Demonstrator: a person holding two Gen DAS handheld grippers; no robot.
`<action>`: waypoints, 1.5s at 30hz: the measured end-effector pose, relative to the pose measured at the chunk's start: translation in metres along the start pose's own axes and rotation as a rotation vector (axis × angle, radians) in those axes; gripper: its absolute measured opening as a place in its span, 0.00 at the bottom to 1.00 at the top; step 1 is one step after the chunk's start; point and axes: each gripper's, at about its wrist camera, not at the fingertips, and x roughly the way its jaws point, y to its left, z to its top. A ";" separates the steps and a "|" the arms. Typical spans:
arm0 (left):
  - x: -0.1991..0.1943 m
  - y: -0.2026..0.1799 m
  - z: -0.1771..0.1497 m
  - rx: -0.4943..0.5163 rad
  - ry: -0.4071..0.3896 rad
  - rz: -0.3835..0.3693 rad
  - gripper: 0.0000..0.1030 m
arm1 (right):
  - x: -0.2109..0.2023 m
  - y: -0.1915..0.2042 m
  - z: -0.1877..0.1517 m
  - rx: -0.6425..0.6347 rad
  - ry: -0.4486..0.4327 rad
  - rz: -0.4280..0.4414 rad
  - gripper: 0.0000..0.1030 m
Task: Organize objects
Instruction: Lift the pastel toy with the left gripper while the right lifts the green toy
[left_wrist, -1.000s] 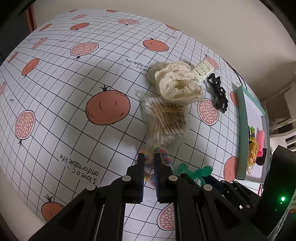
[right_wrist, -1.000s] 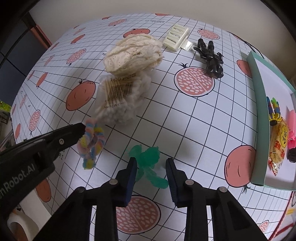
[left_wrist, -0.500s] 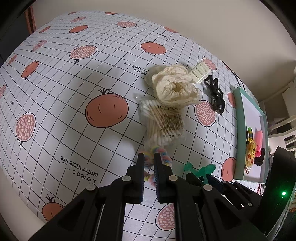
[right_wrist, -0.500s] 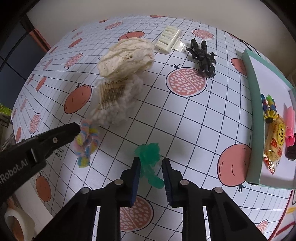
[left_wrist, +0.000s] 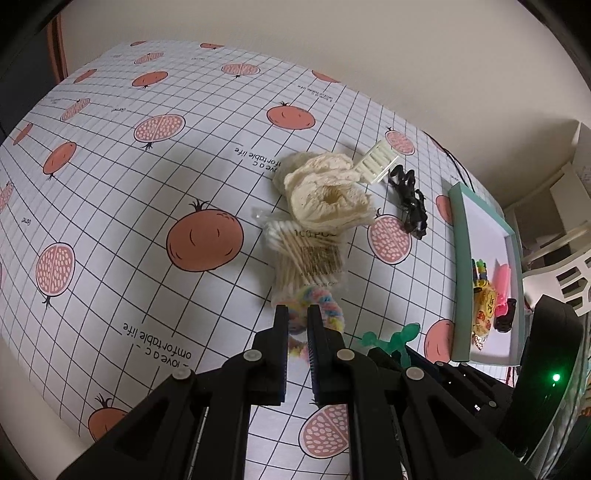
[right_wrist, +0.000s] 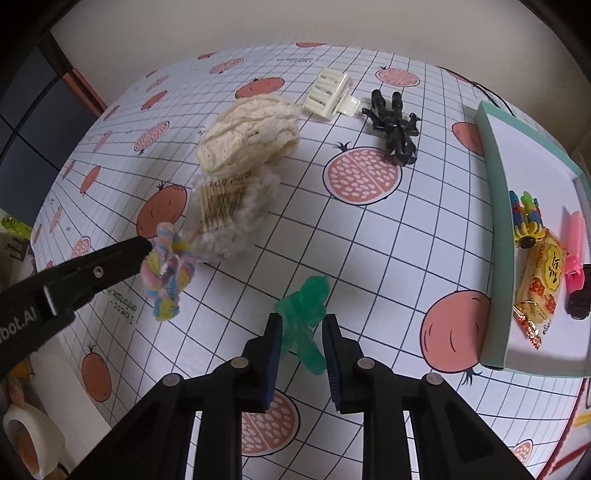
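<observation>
Pastel scrunchie (left_wrist: 317, 306) sits pinched between left fingers (left_wrist: 281, 332); green clip (right_wrist: 306, 314) clamped between right fingers (right_wrist: 334, 354).

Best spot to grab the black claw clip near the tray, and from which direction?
Take the black claw clip from above, across its narrower middle body. It lies flat on the table, prongs splaying outward, so the middle is probably the firmest part; the cream clip sits close alongside.

Even, soft indoor light; faint shadows on the counter (left_wrist: 110, 206); sharp centre, strong fisheye bending and dark corners.
</observation>
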 end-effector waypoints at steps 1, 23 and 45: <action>-0.001 -0.001 0.000 0.001 -0.003 -0.002 0.10 | -0.002 -0.002 0.000 0.003 -0.005 0.002 0.23; -0.027 -0.032 0.004 0.032 -0.123 -0.105 0.10 | -0.037 -0.034 0.005 0.076 -0.144 0.006 0.23; -0.017 -0.124 -0.006 0.184 -0.153 -0.232 0.10 | -0.065 -0.143 -0.016 0.295 -0.257 -0.041 0.23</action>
